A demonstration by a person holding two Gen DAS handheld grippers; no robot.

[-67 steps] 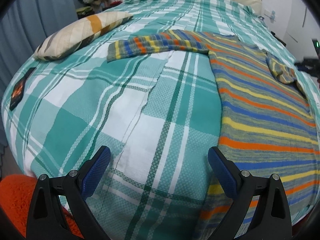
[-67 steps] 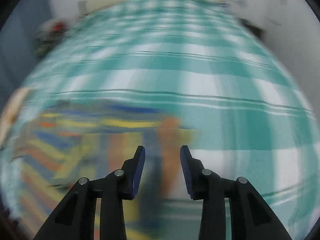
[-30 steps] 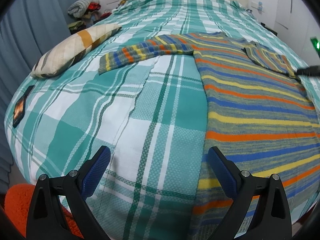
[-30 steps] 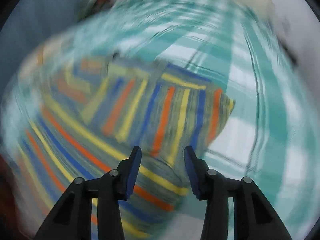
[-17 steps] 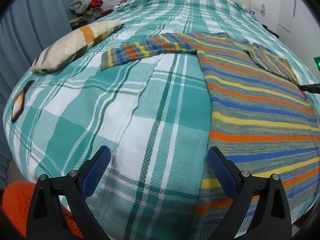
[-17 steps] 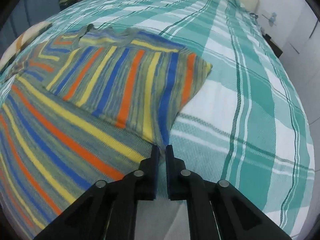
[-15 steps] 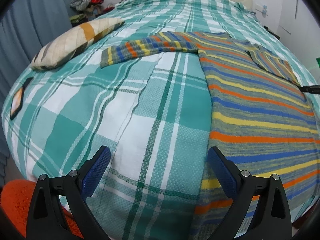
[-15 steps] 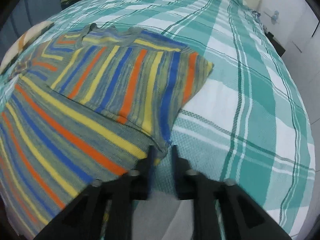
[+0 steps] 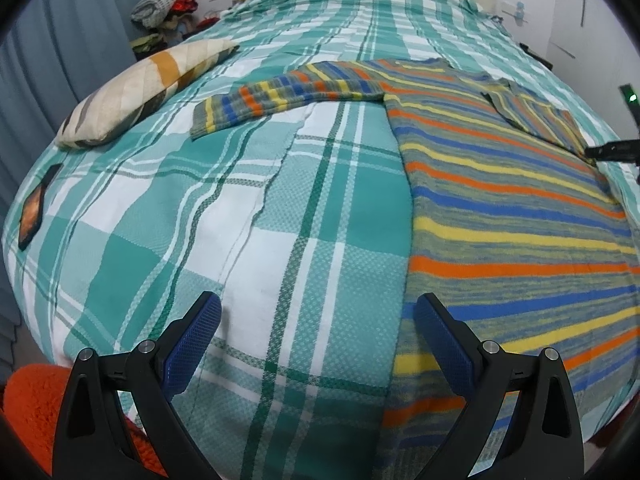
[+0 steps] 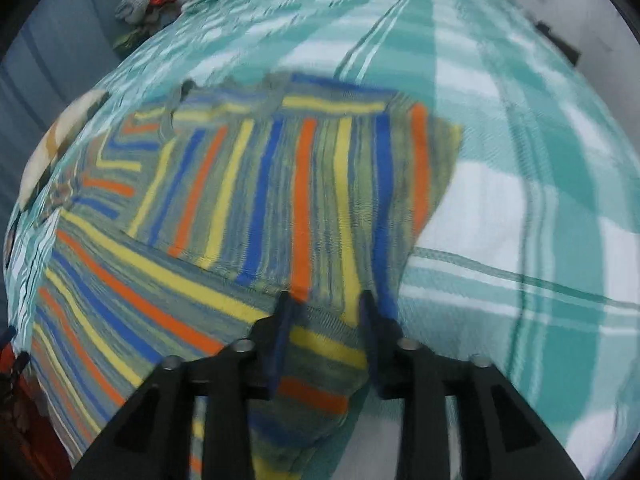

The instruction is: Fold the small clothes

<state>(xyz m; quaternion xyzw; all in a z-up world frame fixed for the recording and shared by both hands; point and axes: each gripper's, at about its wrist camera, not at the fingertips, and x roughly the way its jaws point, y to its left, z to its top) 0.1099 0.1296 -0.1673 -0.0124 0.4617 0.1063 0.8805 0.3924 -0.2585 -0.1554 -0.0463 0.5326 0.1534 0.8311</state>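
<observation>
- A striped sweater in orange, yellow, blue and grey-green lies spread flat on the bed, which is covered with a teal and white checked sheet.
- The sweater takes up the bed's right half as the left wrist camera sees it, its hem reaching the near edge and its neck toward the headboard end.
- One sleeve stretches out flat across the sheet toward the left edge of the bed; the other sleeve is folded inward and lies on top of the sweater's body.
- The left gripper hangs over the near edge of the bed with its jaws spread wide and nothing between them; one blue pad sits over bare sheet, the other just over the sweater's side edge.
- The right gripper is at the end of the folded sleeve with its jaws partly apart, having just been opening; sleeve fabric lies between them, and the picture is too blurred to tell whether the pads press on it.
- A quilted pillow rests near the bed's left edge, well apart from the sweater.
- A dark phone lies at the left edge, nearer the front corner.
</observation>
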